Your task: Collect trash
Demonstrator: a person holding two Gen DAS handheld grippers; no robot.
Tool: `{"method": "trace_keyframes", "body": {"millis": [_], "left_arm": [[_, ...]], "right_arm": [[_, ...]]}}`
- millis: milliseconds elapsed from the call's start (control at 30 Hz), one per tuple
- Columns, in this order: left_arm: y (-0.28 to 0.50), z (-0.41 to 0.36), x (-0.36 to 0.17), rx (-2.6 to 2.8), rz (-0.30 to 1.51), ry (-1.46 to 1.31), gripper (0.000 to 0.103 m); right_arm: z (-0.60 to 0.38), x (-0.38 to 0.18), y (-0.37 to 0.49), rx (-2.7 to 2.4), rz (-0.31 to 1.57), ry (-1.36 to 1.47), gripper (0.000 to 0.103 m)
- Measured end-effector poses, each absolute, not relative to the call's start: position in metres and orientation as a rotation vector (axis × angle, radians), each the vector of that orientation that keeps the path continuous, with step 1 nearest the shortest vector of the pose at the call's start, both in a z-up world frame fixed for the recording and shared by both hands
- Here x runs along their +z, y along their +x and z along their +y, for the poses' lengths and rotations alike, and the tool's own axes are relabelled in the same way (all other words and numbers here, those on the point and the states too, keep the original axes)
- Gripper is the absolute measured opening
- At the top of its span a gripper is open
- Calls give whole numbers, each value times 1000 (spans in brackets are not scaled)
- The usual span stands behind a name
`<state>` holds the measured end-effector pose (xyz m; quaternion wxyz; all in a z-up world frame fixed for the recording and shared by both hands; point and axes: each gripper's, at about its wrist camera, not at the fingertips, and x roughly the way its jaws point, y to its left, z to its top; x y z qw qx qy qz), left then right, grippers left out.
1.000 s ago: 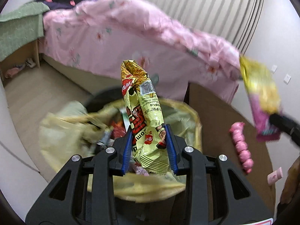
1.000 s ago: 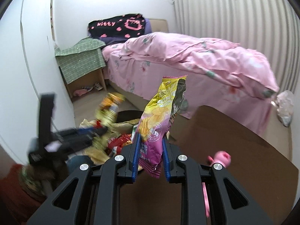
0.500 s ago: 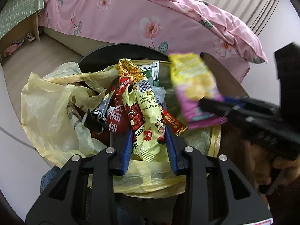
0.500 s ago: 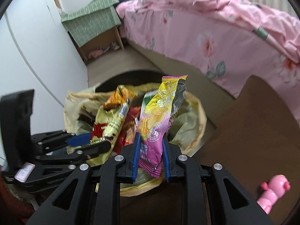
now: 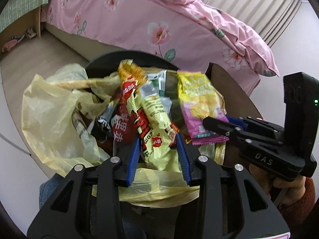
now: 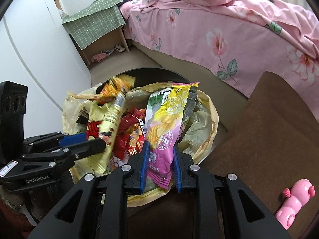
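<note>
Two grippers over the bin: left gripper (image 5: pixel 157 155), right gripper (image 6: pixel 160 166). One wrapper in each, a yellow-green wrapper (image 5: pixel 154 119) and a purple chip bag (image 6: pixel 167 131). One bin (image 6: pixel 151 73), one yellow liner (image 5: pixel 51 115), several more wrappers inside, too jumbled to count. One pink toy (image 6: pixel 293 203) near right.
</note>
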<state>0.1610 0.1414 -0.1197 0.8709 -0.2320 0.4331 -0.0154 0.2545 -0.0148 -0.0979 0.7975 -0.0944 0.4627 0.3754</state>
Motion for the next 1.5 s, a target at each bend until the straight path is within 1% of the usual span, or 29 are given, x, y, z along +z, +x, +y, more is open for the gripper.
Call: {"method": "trace_keyframes", "body": {"millis": [133,200,233,267,300,333,367,400,433,467,600,667,733,800,900,1067,1233,1500], "left_arm": [[159,143,-118,-42,900,-503,34],[156,142,-113,-44,888,-504,36],[155,142,-110,-43,879,-505,39],[153,143,-106,-36,868,-506,44],[151,144,-103,-28,859,-505,46],[148,145,-98,-10,841,-496,52],[146,145,-94,-3,831,-489,60],[143,144,-89,5,818,-477,64],[140,142,-84,9,809,-462,71],[138,140,-81,12,805,-446,75],[122,121,-61,19,784,-350,78],[106,108,-47,23,745,-301,83],[89,95,-32,23,706,-257,83],[75,83,-22,31,682,-225,83],[50,65,-5,44,648,-180,83],[16,45,11,68,634,-113,83],[-10,35,18,75,612,-83,83],[-26,31,26,71,590,-74,83]], "right_arm": [[-17,-97,255,806,990,-175,22],[-19,-95,255,805,986,-158,23],[-21,-94,254,801,982,-146,26],[-24,-93,253,795,975,-133,37],[-26,-91,253,796,971,-116,42],[-31,-88,251,800,966,-84,42],[-35,-85,249,799,964,-68,42],[-39,-82,247,795,957,-55,42],[-46,-76,241,782,939,-45,42],[-50,-72,236,772,925,-43,42],[-77,-49,203,712,853,-34,42],[-95,-35,179,665,811,-27,42],[-113,-20,151,623,766,-22,42],[-125,-9,130,578,739,-37,45],[-146,7,89,491,708,-33,45],[-171,15,34,418,670,16,45],[-178,17,-1,341,628,-12,45],[-176,23,-18,343,602,-13,45]]}}
